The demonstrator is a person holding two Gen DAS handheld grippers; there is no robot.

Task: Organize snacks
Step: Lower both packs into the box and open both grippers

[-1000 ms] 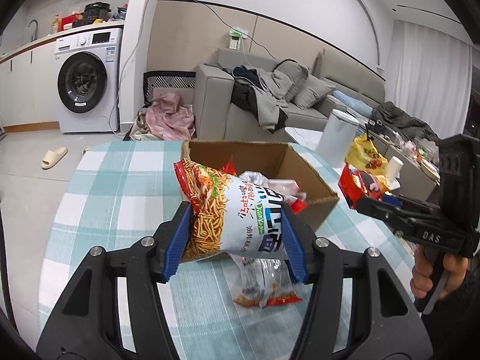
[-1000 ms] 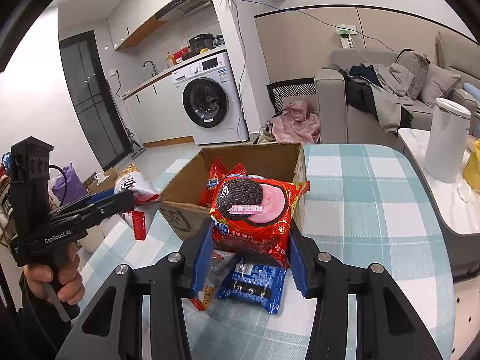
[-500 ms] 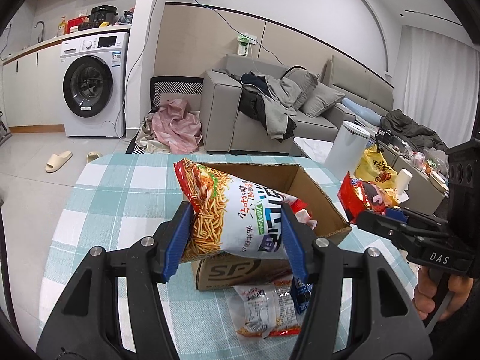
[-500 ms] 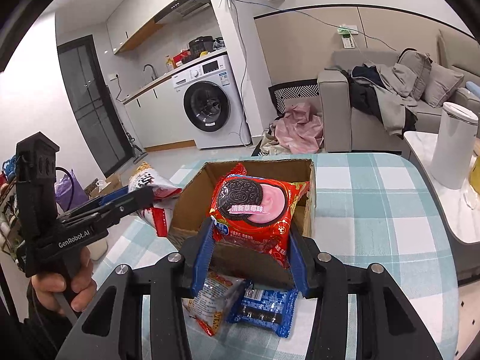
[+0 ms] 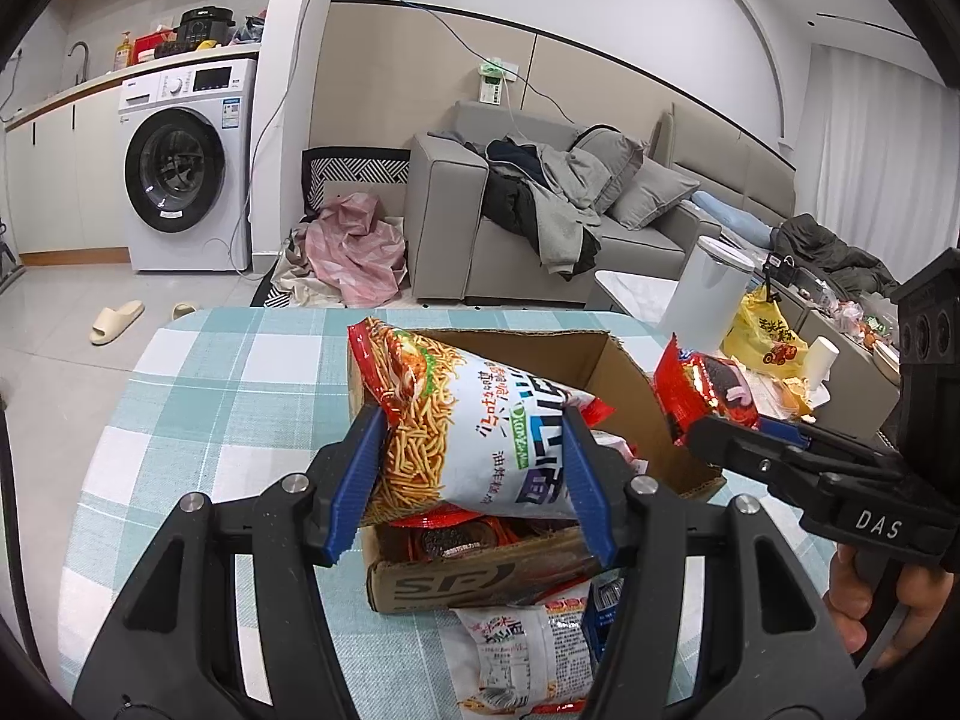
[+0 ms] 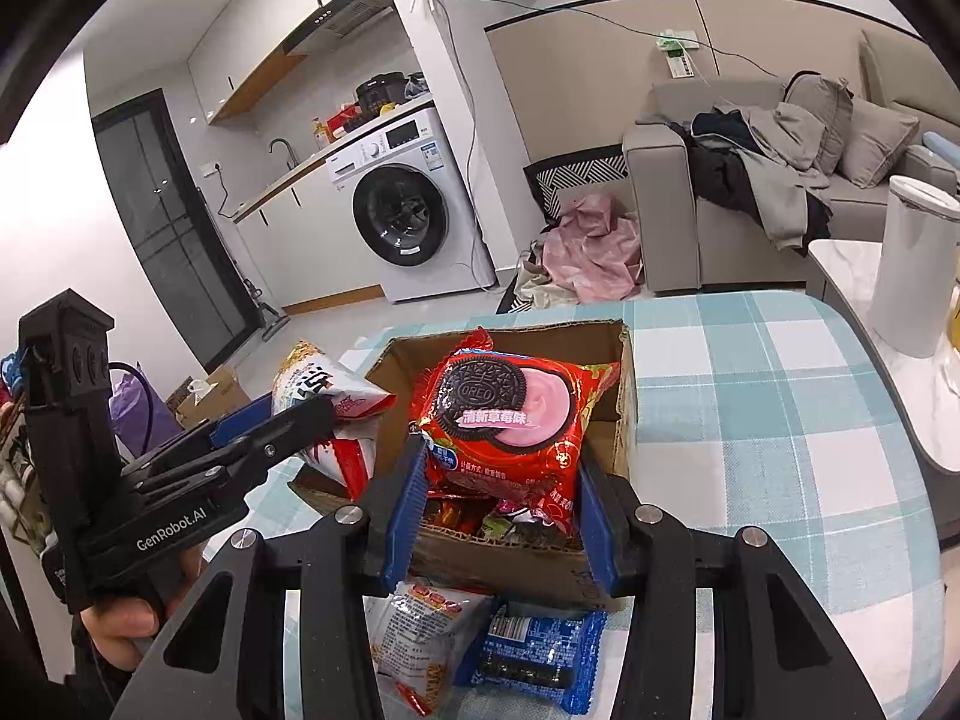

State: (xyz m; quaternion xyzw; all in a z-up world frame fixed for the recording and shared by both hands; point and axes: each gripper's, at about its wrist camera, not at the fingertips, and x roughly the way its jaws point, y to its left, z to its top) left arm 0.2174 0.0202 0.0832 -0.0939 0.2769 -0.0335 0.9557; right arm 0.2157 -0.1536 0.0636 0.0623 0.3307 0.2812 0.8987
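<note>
Cardboard box (image 5: 624, 372) — snack packets (image 6: 510, 519) inside

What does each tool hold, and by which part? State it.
Left tool: noodle snack bag, pinched across its lower body. Right tool: red Oreo pack, pinched across its lower half.

I see a washing machine (image 5: 186, 168), a grey sofa (image 5: 480, 222) piled with what look like clothes (image 5: 552, 198), and a slipper (image 5: 116, 322).

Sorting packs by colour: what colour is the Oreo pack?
Red Oreo pack, clearest in the right wrist view.
</note>
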